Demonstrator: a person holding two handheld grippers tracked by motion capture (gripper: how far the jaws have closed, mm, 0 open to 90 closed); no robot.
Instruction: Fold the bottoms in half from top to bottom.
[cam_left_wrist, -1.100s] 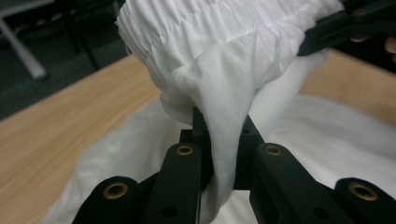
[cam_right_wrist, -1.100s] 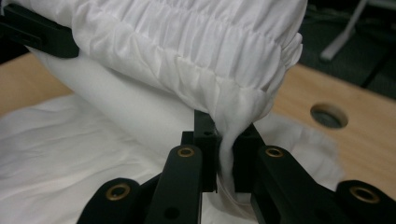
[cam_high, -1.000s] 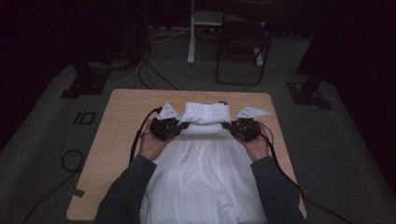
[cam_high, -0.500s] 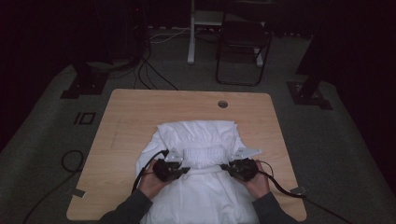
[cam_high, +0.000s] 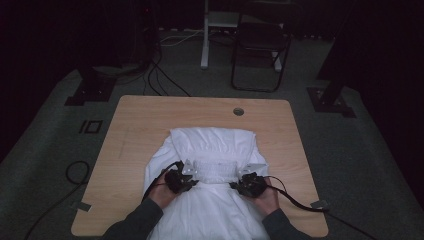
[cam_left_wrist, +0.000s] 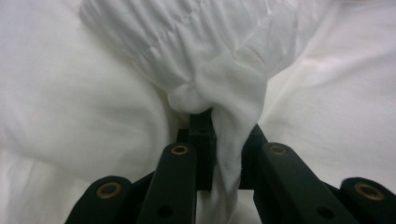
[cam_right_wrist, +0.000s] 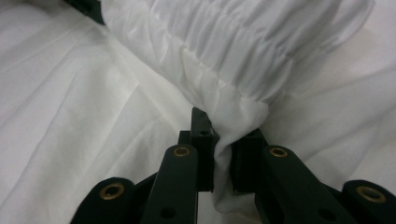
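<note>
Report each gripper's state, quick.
Left gripper: shut on the white garment.
Right gripper: shut on the white garment too.

Beyond the tabletop (cam_high: 140, 120) (light wood, a round hole (cam_high: 238, 111) near its far edge) stands a dark chair (cam_high: 260, 55); cables (cam_high: 160, 75) trail far-left of it.

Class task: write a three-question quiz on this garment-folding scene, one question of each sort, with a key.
1. True or false: the left hand-held gripper is shut on the white garment.
2. What does the right hand-held gripper pinch? A) a cable B) the gathered band of the garment C) nothing
3. Fill in: the garment lies on a wooden ____.

Key: 1 true. 2 B. 3 table.
</note>
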